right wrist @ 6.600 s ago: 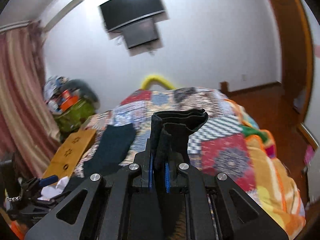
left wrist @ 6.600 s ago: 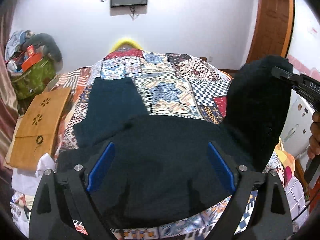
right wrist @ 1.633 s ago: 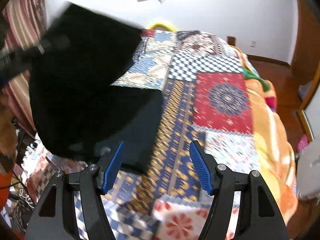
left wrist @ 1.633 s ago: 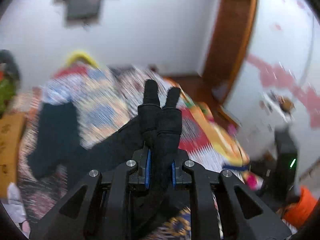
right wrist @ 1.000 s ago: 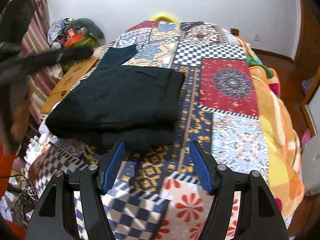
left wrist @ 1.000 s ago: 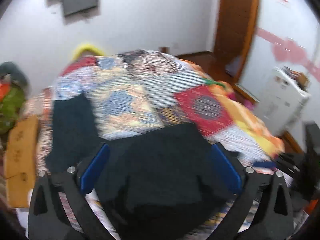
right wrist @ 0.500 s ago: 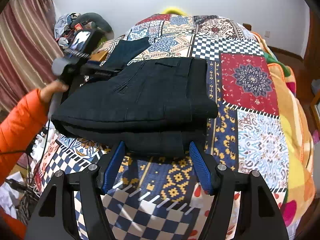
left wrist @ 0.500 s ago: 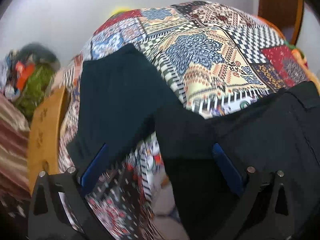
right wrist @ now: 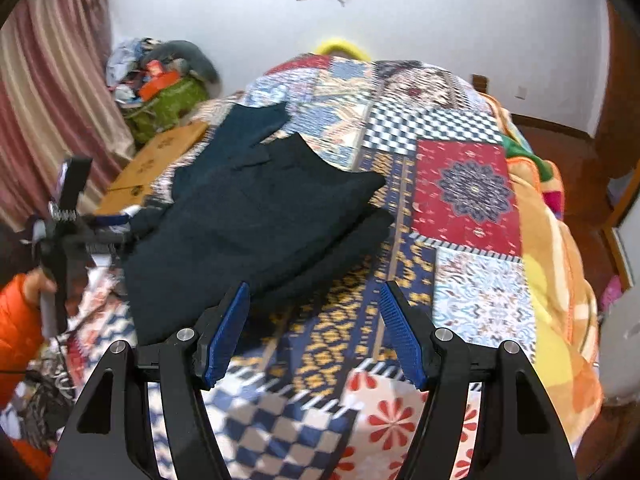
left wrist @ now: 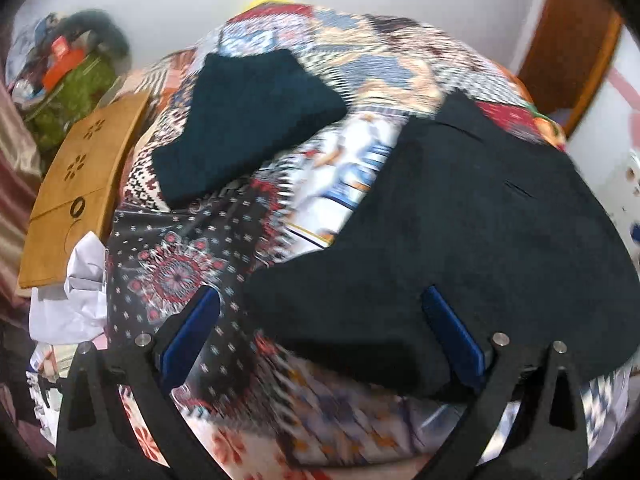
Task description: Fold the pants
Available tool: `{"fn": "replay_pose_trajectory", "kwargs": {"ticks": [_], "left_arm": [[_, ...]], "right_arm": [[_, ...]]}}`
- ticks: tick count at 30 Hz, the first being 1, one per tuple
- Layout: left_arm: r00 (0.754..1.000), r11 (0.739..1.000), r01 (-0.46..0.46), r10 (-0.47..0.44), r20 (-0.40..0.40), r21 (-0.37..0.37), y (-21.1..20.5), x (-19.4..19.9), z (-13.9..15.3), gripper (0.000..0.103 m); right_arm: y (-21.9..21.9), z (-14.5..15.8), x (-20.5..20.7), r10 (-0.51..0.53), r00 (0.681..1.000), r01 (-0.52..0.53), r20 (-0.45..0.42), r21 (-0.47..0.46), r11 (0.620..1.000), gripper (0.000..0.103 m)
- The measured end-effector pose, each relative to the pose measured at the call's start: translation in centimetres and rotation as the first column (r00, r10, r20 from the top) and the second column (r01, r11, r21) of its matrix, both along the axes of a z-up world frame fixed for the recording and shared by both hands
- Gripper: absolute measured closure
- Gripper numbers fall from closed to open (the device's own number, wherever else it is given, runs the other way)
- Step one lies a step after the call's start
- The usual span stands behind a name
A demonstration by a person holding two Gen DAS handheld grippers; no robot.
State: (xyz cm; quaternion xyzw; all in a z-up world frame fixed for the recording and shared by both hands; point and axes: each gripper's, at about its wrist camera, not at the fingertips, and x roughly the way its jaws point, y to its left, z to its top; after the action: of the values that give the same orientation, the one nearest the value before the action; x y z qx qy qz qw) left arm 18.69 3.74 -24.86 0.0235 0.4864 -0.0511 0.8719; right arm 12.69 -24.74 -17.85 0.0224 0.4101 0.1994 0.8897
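Left wrist view: left tool [left wrist: 320, 332] with its blue pads spread wide, poised over the near left corner of the folded black pants [left wrist: 460, 248]; the corner lies between the pads but whether either pad touches the cloth cannot be told, as the picture is blurred. Pants lie in a thick folded stack on the patchwork quilt [left wrist: 192, 272] of the bed, toward its near left side. Second folded dark garment [left wrist: 248, 128] lies farther back on the quilt, apart from the pants in this view. Wooden board [left wrist: 80, 188] and crumpled white paper [left wrist: 76, 292] sit beside the bed on the left. Right wrist view: right tool [right wrist: 314, 330] with jaws spread and nothing between them, held above the quilt just beside the pants' near edge [right wrist: 256, 216]. Left tool [right wrist: 64, 220] appears at the stack's left edge, gripped by a hand [right wrist: 38, 282] in an orange sleeve [right wrist: 16, 320]. Striped curtain [right wrist: 52, 80] hangs at left.
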Motion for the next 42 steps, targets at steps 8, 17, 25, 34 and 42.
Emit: {"fn": "replay_pose_trajectory", "kwargs": {"ticks": [8,17,25,34,42], "left_arm": [[0.997,0.998,0.059,-0.059,0.047,-0.009,-3.6,-1.9,1.4,0.010],[0.999,0.999,0.034,-0.032,0.040,-0.032,0.0,-2.2,0.6,0.014],[0.991,0.998,0.048,-0.052,0.121,0.038,-0.4,-1.0,4.7,0.017],[0.977,0.974,0.212,-0.208,0.052,-0.078,-4.9,8.5,4.9,0.017],[0.960,0.952,0.233,-0.257,-0.107,-0.199,-6.3,13.9,0.9,0.043]], "right_arm": [[2.1,-1.5,-0.7,0.055,0.998,-0.056,-0.027,-0.019,0.998,0.040],[1.5,-3.8,-0.5,0.072,0.996,-0.074,-0.057,-0.034,0.997,0.040],[-0.8,-1.8,1.2,-0.014,1.000,0.013,-0.023,-0.071,0.997,0.043],[-1.9,-1.4,7.5,-0.042,0.999,0.041,-0.010,-0.010,0.999,0.049],[-1.1,-4.1,13.1,0.001,0.995,-0.002,-0.096,-0.014,1.000,0.075]]}}
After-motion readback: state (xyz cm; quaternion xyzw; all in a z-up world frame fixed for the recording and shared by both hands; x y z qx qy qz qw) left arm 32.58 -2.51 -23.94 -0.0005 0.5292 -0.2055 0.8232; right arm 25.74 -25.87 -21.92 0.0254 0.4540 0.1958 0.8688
